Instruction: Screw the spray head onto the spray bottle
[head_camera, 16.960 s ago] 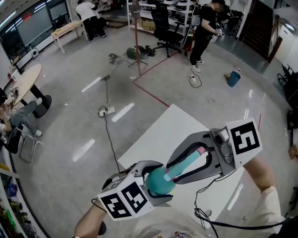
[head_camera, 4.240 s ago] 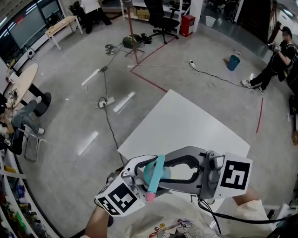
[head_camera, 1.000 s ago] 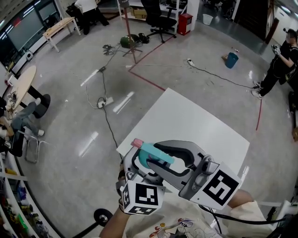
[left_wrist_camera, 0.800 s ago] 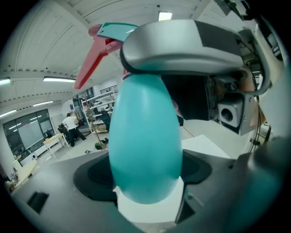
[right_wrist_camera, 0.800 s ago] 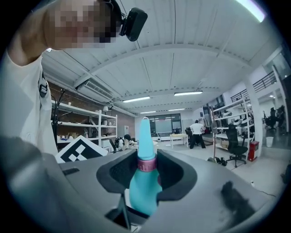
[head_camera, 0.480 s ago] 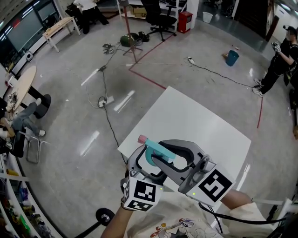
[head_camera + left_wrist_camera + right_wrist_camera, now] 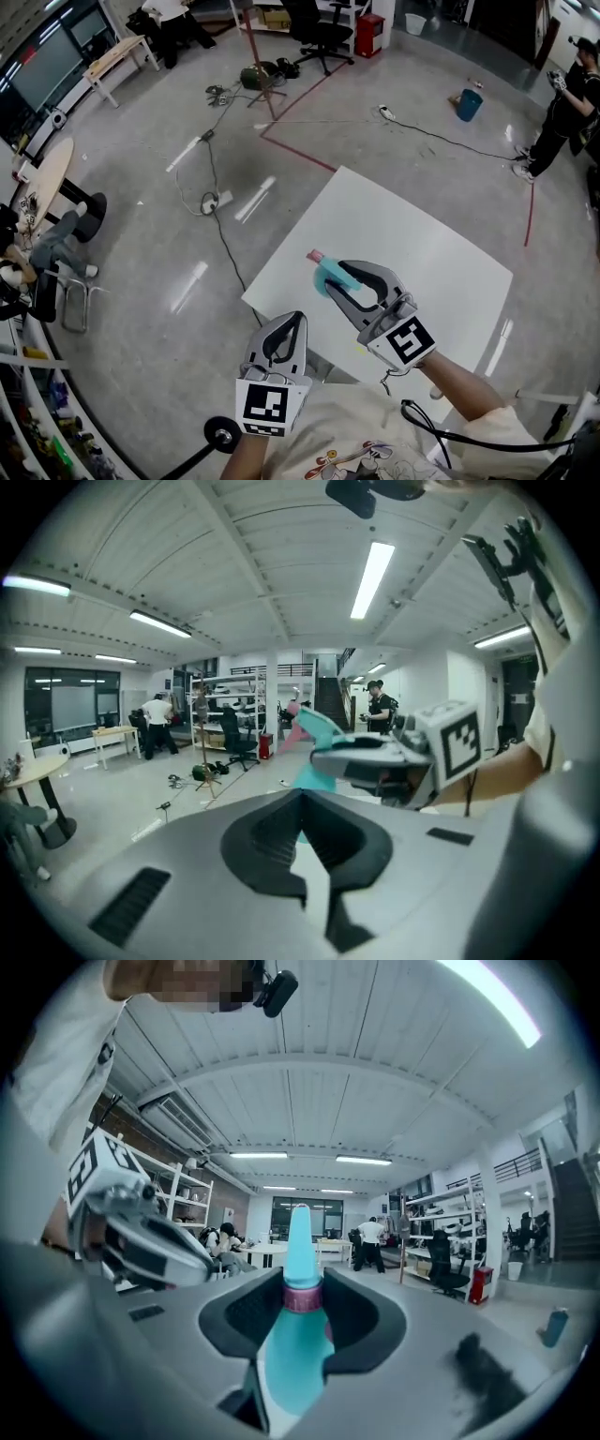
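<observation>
A teal spray bottle (image 7: 326, 273) with its spray head and pink nozzle tip (image 7: 316, 255) is held over the white table (image 7: 441, 253), my right gripper (image 7: 342, 279) shut on it. In the right gripper view the bottle (image 7: 292, 1354) fills the gap between the jaws, and a pink collar (image 7: 302, 1299) sits under the teal spray head (image 7: 300, 1241). My left gripper (image 7: 297, 319) hangs apart from the bottle, off the table's near-left edge. Its jaws have just closed with nothing between them. In the left gripper view its tips (image 7: 302, 797) meet, and the bottle (image 7: 314, 731) is beyond them.
The table's near-left edge (image 7: 281, 314) lies between the two grippers. The concrete floor carries cables (image 7: 211, 202), a tripod (image 7: 258, 75), an office chair (image 7: 323, 33) and a blue bucket (image 7: 470, 101). A round table (image 7: 42, 178) stands at the left. People stand at the back and right.
The left gripper has let go of the bottle, drawn back toward the near-left and shut. The right gripper has carried the bottle down and out over the table.
</observation>
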Demonstrator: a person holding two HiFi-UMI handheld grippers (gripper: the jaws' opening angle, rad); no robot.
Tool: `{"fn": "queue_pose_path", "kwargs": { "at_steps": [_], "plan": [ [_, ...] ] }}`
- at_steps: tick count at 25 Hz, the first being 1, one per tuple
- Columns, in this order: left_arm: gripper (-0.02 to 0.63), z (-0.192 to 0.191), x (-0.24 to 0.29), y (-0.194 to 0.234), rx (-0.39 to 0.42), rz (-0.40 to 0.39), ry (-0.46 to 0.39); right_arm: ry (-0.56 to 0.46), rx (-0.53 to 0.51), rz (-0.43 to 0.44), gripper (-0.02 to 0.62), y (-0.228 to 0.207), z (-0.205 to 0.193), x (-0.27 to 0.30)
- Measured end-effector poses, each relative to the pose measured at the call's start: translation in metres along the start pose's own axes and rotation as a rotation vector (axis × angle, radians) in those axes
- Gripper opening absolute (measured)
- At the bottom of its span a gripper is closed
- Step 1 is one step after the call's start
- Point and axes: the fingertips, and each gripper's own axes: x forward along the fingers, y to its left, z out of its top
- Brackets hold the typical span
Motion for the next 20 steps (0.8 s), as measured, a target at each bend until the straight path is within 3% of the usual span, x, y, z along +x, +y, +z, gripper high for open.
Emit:
{"fn": "queue_pose_path", "kwargs": {
  "at_steps": [5,10,15,20],
  "plan": [
    [0.006,-0.011,-0.003,-0.007,-0.009,-0.014,0.030,0.056,0.043,-0.046,0.137,-0.015,-0.094,0.028],
    [0.006,-0.025,-0.003,-0.013,0.003,-0.044,0.084,0.158,0.148,-0.093,0.137,-0.019,-0.180,0.054],
    [0.006,-0.033,-0.001,-0.015,-0.002,-0.048,0.100,0.217,0.117,-0.122,0.137,-0.019,-0.232,0.060],
    [0.006,-0.045,0.004,-0.009,-0.012,-0.034,0.099,0.171,0.104,-0.143,0.138,-0.019,-0.251,0.055]
  ]
}}
